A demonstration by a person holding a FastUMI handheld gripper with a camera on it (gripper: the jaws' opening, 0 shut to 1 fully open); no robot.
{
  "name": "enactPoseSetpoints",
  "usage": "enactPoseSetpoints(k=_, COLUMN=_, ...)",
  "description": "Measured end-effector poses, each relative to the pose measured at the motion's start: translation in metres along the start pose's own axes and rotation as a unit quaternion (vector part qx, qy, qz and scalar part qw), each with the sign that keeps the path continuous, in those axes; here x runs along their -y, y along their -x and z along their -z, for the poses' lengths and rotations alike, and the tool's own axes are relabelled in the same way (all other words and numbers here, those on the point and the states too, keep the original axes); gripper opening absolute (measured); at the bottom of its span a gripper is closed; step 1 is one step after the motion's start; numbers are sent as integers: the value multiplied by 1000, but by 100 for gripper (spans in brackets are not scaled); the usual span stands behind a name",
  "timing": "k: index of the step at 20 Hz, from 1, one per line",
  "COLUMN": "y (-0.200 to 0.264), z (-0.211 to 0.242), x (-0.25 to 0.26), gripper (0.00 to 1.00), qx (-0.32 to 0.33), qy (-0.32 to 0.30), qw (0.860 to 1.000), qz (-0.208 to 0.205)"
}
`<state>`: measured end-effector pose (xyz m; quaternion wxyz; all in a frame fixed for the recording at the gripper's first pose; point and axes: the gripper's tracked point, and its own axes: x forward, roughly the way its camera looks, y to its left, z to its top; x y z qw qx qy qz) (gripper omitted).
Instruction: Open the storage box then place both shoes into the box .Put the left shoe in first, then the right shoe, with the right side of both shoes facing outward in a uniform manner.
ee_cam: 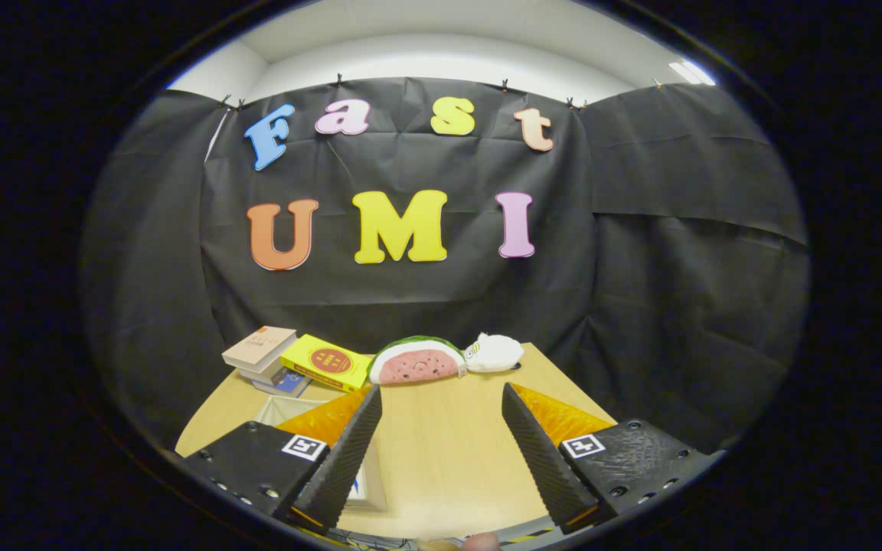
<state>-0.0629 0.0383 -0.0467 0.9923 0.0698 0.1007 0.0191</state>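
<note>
- Holding my gripper (441, 428) level over the wooden table (441, 459), I have its fingers spread wide with nothing between them; bare tabletop shows through the gap, so I am carrying nothing.
- Just behind my left finger, on the near left of the table, sits a pale box-like thing (288, 411) with a light wall and rim. I take it for the storage box, though the finger hides most of it, and I cannot tell whether its lid is on or off, nor what lies inside.
- Neither shoe can I place from this view, so how far the job stands I will not judge.
- Farther along the table, at its back edge, a watermelon-slice toy (418, 361) lies flat, with a small white plush (493, 352) just to its right, touching or nearly so.
- Left of the watermelon, a yellow book (326, 362) leans against a short stack of books (261, 353); these seem mere clutter, pushed back to keep the middle free for work.
</note>
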Motion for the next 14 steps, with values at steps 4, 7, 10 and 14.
enactPoseSetpoints(k=4, y=12, z=17, x=-4, gripper=95, qx=-2, qy=-6, qw=1000, qz=5)
enactPoseSetpoints(k=7, y=18, z=24, x=1, gripper=95, qx=-10, qy=-24, qw=1000, qz=16)
enactPoseSetpoints(k=10, y=27, z=19, x=5, gripper=95, qx=-4, qy=-24, qw=999, qz=25)
enactPoseSetpoints(k=14, y=39, z=4, x=3, gripper=95, qx=17, qy=-20, qw=999, qz=26)
